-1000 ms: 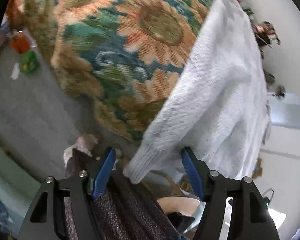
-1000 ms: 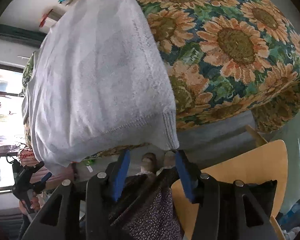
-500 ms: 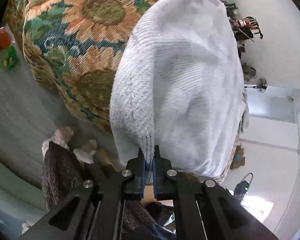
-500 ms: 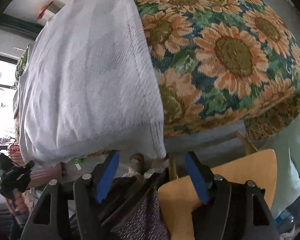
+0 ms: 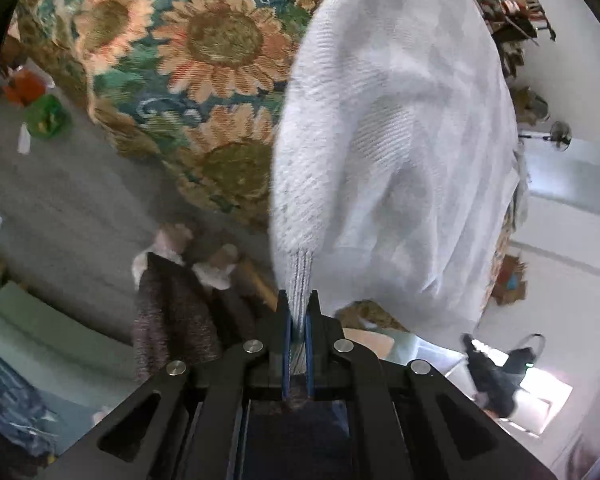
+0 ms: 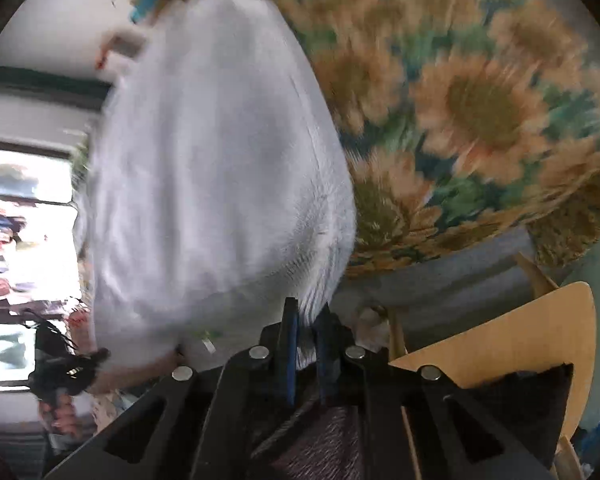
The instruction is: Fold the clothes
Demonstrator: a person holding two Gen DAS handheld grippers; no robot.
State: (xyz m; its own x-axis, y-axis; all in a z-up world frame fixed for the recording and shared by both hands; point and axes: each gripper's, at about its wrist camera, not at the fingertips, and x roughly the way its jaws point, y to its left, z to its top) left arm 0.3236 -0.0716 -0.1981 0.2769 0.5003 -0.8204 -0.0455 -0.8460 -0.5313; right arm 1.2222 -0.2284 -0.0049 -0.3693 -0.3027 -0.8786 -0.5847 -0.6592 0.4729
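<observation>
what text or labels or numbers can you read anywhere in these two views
None: no readable text in either view.
White knit garment: plain ribbed knit, no tag or print showing.
Sunflower cover: pattern only, no lettering.
Left gripper and right gripper: no markings visible.
Cluttered shelves in the background: too small and blurred to read anything.

sunflower-covered table [image 5: 220,40] ahead, chair [image 6: 520,340] close right
</observation>
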